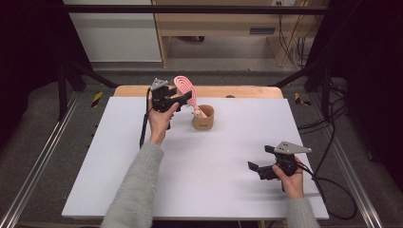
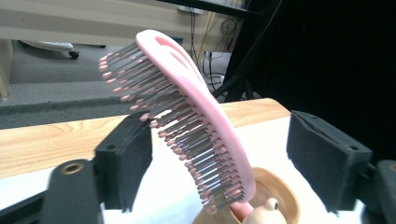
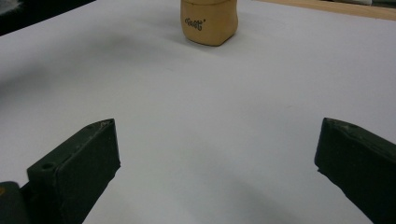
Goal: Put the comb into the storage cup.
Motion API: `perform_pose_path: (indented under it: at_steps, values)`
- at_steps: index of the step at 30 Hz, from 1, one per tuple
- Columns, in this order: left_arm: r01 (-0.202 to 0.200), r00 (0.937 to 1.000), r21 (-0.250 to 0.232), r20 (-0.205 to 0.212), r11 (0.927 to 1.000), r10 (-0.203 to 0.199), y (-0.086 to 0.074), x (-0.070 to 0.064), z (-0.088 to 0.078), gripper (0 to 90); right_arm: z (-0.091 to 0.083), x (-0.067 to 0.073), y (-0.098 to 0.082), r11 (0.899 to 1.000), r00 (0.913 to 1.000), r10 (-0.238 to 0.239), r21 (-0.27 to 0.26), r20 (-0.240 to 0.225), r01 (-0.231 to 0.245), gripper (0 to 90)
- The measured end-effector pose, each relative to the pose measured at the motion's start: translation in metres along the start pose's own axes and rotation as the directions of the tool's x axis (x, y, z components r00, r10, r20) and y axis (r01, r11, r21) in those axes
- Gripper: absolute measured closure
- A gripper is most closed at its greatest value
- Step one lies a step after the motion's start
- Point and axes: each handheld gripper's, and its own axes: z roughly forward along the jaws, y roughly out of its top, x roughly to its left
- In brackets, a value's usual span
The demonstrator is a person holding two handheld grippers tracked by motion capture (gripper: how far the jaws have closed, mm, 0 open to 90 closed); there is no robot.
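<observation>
1 hairbrush (image 2: 187, 107) leans, head up, in cup (image 1: 203, 117).

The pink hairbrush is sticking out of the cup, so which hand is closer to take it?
Left. The left hand-held gripper is open with the pink hairbrush between its jaws above the cup. The right hand-held gripper sits open, far across the table.

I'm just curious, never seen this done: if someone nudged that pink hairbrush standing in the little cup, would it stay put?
Probably not firmly. The pink hairbrush leans handle-down in the small tan cup, with most of its length above the rim, so a nudge would likely swing it or tip the cup. It looks like stiff, light plastic, though the bristles may flex. The left gripper has open jaws either side of it.
</observation>
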Motion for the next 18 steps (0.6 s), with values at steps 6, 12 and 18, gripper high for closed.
perform_pose_path:
  at_steps: [6,12,18]
  values:
    - [-0.009,1.0,0.007,0.004,0.9999,0.009,0.001,0.0,-0.008,14.6,0.0,0.0,0.0,1.0,1.0,-0.003,-0.002,0.0,0.003,0.4]
    - [-0.031,0.9991,0.021,0.028,0.9993,0.03,0.0,-0.004,-0.016,4.8,0.0,0.0,0.0,1.0,1.0,0.0,0.0,0.0,0.0,0.4]
    - [-0.056,0.9982,0.014,0.022,0.9983,0.056,0.001,-0.008,-0.026,1.7,0.0,0.0,0.0,1.0,1.0,-0.001,0.001,0.0,0.001,0.4]
